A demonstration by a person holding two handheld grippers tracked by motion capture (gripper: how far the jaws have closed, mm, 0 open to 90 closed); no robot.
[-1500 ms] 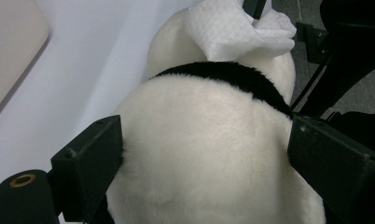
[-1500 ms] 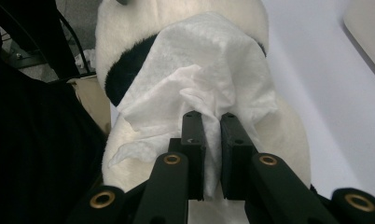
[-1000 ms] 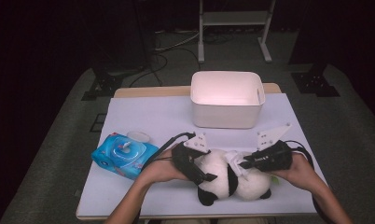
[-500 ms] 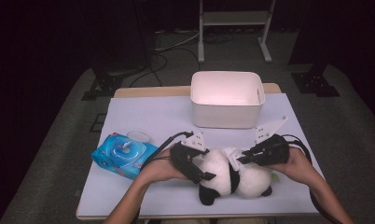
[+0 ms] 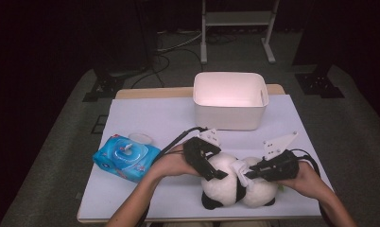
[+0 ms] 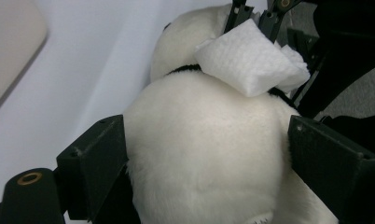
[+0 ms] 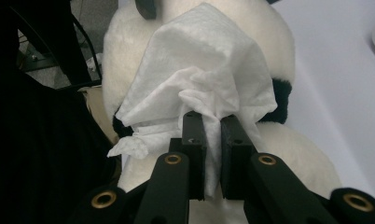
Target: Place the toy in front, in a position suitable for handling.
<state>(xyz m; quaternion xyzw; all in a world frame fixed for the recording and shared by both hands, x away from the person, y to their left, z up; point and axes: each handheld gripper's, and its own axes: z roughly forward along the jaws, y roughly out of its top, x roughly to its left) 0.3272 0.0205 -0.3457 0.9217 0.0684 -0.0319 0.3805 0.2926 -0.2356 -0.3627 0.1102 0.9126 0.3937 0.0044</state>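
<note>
you are holding the toy panda (image 5: 235,187) on the near edge of the bench (image 5: 150,118), lying on its side. your left gripper (image 5: 211,165) is hugging the panda's round white body, with one of the jaws on each side of it, pressing into the fur. your right gripper (image 5: 249,174) is pinching a white wipe (image 7: 199,84), its jaws nearly together on the bunched end. the wipe is lying on the panda's back, by its black band. a blue wipe pack (image 5: 125,157) is sitting to the left. a white tub (image 5: 230,100) is standing behind the panda.
</note>
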